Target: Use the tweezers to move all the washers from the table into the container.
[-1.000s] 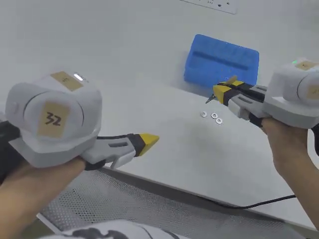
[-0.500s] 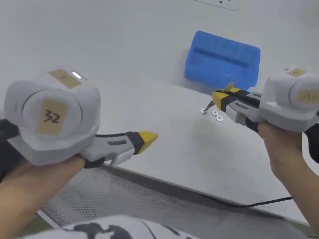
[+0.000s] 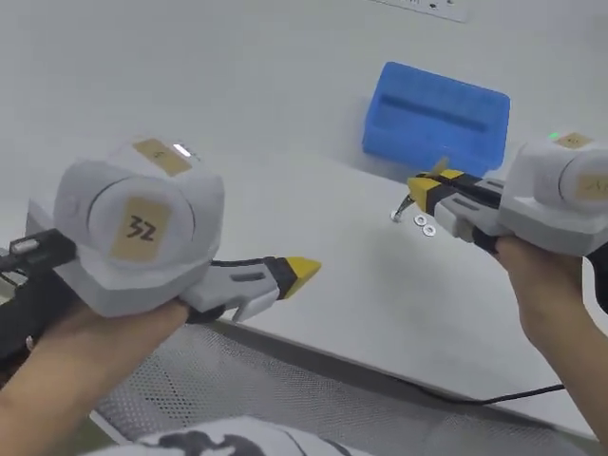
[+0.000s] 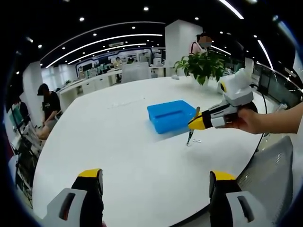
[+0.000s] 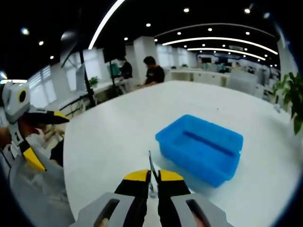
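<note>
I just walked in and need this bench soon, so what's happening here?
A person is working with handheld tongs. The right tongs grip tweezers, tips lowered to the small washers lying on the white table, just in front of the blue container. The left tongs hang open near the table's edge, holding nothing. No washer looks lifted yet.

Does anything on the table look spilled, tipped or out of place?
Nothing stands out. The blue container sits upright, and the washers lie loose on the table near it, by the tip of the tweezers.
</note>
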`<state>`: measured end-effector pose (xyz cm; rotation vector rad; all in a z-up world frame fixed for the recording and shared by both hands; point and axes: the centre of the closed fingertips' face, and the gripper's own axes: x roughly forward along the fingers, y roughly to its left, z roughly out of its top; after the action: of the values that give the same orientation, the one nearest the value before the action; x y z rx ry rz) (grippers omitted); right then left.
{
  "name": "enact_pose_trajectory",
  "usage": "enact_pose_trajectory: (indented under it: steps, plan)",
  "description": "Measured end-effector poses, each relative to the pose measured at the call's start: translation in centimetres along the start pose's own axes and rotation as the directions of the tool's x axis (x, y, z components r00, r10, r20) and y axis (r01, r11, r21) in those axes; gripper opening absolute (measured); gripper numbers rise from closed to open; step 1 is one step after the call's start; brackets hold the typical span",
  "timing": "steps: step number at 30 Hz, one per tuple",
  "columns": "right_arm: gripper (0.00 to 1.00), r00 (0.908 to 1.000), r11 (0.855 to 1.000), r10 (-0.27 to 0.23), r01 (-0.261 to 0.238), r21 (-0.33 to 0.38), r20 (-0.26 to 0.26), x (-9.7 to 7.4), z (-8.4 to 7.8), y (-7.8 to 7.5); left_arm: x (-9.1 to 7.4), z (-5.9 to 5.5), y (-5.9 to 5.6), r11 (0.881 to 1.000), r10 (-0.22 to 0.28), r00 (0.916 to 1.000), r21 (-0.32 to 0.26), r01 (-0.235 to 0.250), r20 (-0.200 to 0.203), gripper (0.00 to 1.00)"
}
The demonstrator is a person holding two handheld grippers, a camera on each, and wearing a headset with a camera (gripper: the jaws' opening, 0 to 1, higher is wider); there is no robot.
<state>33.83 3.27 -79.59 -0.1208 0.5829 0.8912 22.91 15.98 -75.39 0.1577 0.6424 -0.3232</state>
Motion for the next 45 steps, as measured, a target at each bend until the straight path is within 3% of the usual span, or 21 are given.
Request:
enact_pose_trajectory:
  steps: [5, 13, 25, 29, 37, 40, 45]
  plan:
    - [0.03, 1.0, 1.0, -0.003, 0.003, -0.001, -0.001, 0.1, 0.0, 0.2, -0.2, 0.1, 0.3, 1.0, 0.005, 1.0, -0.004, -0.005, 0.007, 0.95]
    - [0.02, 0.9981, 0.998, -0.061, 0.061, -0.034, 0.004, 0.2, 0.0, -0.7, -0.2, 0.0, 0.5, 1.0, 0.006, 0.9999, -0.01, -0.006, 0.013, 0.95]
    - [0.01, 0.9977, 0.997, -0.067, 0.067, -0.028, -0.006, -0.1, 0.0, -0.8, -0.2, 0.4, 0.6, 1.0, 0.003, 0.9997, -0.003, -0.003, 0.023, 0.94]
    - [0.01, 0.9977, 0.997, -0.068, 0.068, -0.032, 0.01, -0.5, 0.7, -0.9, -0.2, 0.2, 0.6, 1.0, 0.003, 0.9998, -0.007, -0.003, 0.022, 0.94]
    - [0.0, 0.9951, 0.997, -0.068, 0.071, -0.04, 0.072, -1.7, 3.8, -1.2, -0.4, 0.2, 0.5, 1.0, 0.004, 0.9997, -0.007, -0.004, 0.023, 0.94]
    - [0.0, 0.9953, 0.996, -0.07, 0.073, -0.052, 0.068, -1.4, 3.7, -1.3, -0.4, 0.2, 0.5, 1.0, 0.004, 0.9997, -0.009, -0.004, 0.026, 0.94]
    - [0.01, 0.997, 0.998, -0.039, 0.041, -0.038, 0.067, -1.2, 3.3, -0.3, -0.4, 0.0, 0.7, 1.0, 0.007, 0.9998, -0.004, -0.006, 0.02, 0.94]
